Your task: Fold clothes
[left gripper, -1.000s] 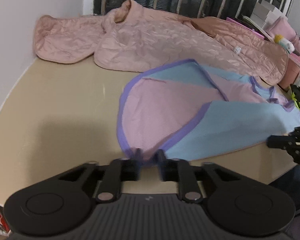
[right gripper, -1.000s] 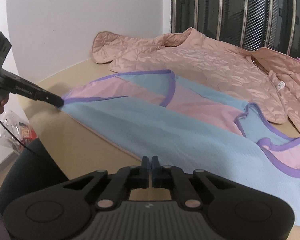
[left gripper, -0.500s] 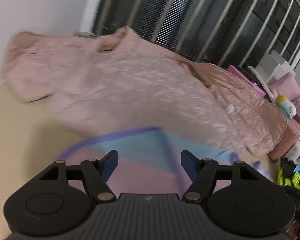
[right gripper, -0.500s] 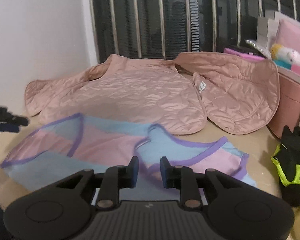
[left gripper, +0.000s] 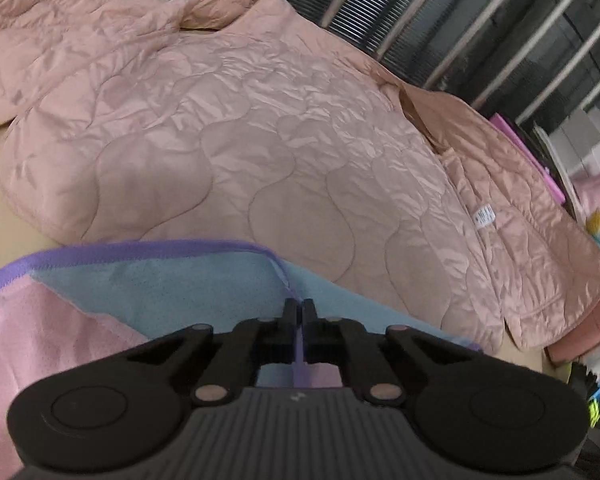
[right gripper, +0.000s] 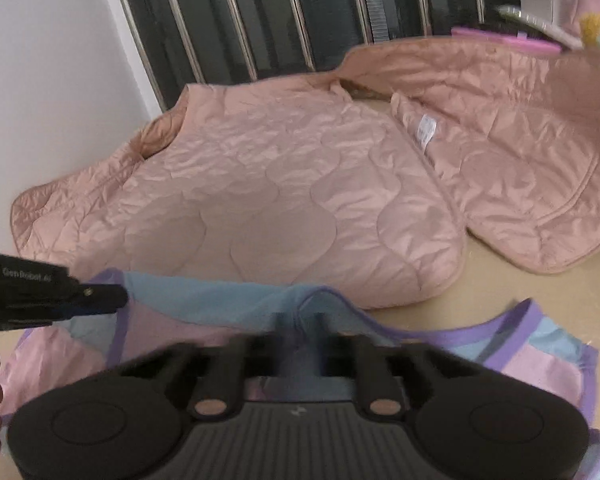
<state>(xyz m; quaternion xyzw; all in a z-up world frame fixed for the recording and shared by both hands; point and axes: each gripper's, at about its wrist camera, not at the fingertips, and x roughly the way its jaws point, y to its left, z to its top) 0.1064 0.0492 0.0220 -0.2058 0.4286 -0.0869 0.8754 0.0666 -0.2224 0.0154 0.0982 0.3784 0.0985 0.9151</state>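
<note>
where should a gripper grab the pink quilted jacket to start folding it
Judging by how it lies, take the near hem of the pink quilted jacket, coming from the front. It lies flat and spread open, and that hem overhangs the pastel top, so the edge is exposed.

On the side of your left hand-held gripper [right gripper: 52, 294], seen from the right wrist, you can read "GenRobot.ai" in pale letters. The white tag [left gripper: 483, 214] on the pink quilted jacket [left gripper: 240, 140] carries print too small to read.
</note>
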